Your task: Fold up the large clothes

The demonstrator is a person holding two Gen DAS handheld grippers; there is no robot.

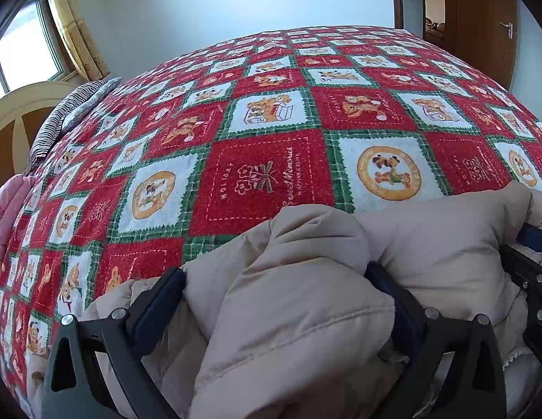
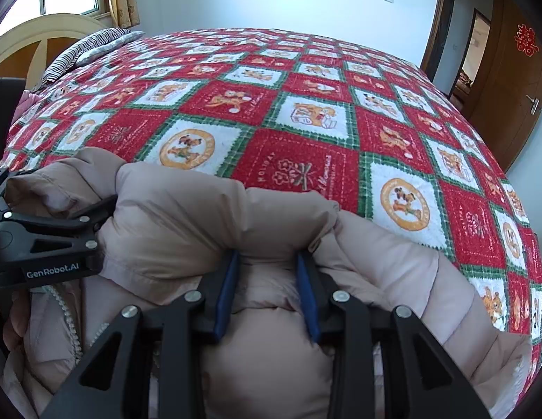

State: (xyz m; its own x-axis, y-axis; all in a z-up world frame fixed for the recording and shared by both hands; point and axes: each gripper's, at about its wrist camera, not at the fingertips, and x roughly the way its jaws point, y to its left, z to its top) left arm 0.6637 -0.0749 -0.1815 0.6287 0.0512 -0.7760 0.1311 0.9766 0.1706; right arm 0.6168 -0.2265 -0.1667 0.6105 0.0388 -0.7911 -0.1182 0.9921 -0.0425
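A puffy beige jacket [image 1: 438, 244] lies bunched at the near edge of the bed. My left gripper [image 1: 276, 289] is shut on a thick roll of it, the blue pads pressing in from both sides. In the right wrist view the same jacket [image 2: 187, 209] fills the foreground, and my right gripper [image 2: 267, 276] is shut on a narrower fold between its blue pads. The left gripper [image 2: 78, 204] shows at the left edge there, clamped on the jacket beside the zipper [image 2: 66, 310]. The right gripper [image 1: 533, 244] peeks in at the right edge of the left wrist view.
The red, green and white patchwork quilt [image 1: 271, 139] covers the whole bed beyond the jacket. A striped pillow [image 1: 68, 111] and a curved headboard [image 1: 12, 115] sit at the far left, and a pink cover [image 1: 8, 216] hangs there. A wooden door [image 2: 508, 70] stands at the right.
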